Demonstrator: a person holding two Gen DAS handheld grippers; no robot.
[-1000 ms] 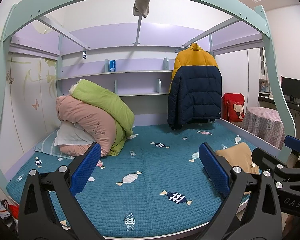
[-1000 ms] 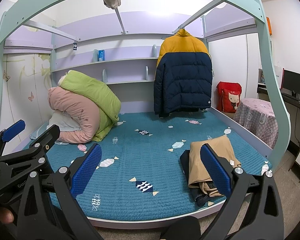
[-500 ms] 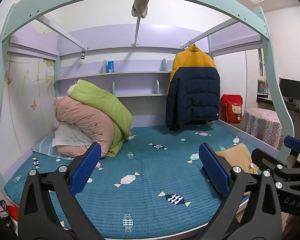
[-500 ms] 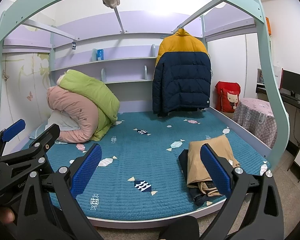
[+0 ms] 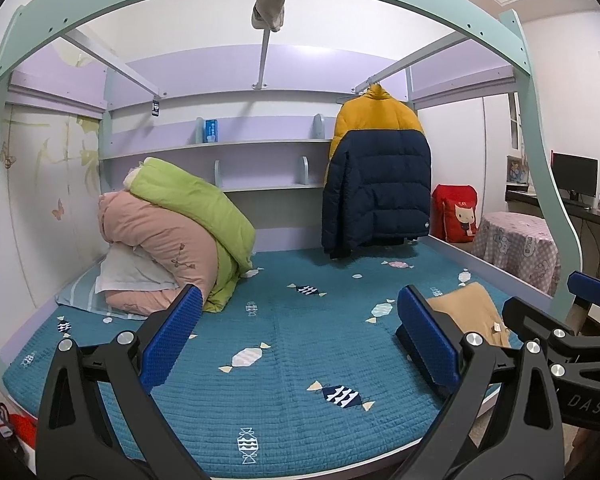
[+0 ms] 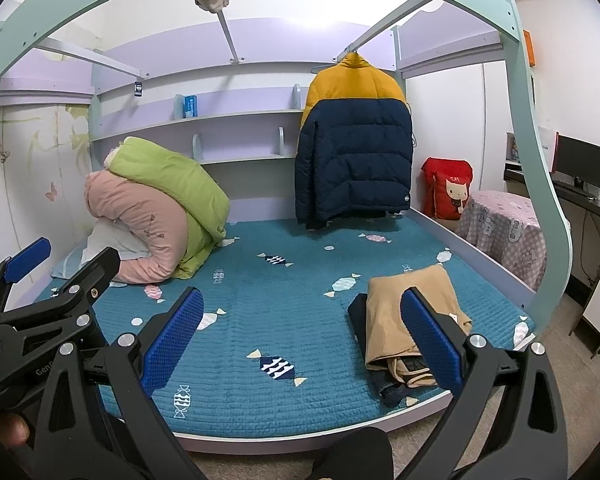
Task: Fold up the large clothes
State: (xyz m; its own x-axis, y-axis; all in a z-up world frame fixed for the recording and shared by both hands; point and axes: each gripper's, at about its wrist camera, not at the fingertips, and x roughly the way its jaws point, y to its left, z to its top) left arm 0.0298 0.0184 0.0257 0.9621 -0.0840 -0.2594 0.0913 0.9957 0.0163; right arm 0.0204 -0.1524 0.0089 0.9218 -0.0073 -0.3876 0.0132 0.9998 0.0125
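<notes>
A yellow and navy puffer jacket point(image 5: 378, 184) hangs on a hanger from the bed frame's rail at the back; it also shows in the right wrist view point(image 6: 352, 144). A folded tan garment point(image 6: 412, 312) lies on a dark folded garment point(image 6: 358, 316) at the bed's front right; the tan garment also shows in the left wrist view point(image 5: 466, 312). My left gripper point(image 5: 298, 340) is open and empty, held in front of the bed. My right gripper point(image 6: 300, 336) is open and empty, also in front of the bed, to the right of the left one.
The blue quilted mattress point(image 6: 284, 304) lies under a mint green bunk frame point(image 6: 540, 128). Rolled pink and green duvets point(image 6: 156, 208) sit at the back left. A red bag point(image 6: 448, 188), a covered stool point(image 6: 504, 224) and a desk with a monitor point(image 6: 580, 160) stand at the right.
Both views have drifted slightly back and to the right of the bed. Both grippers stay open and empty.
</notes>
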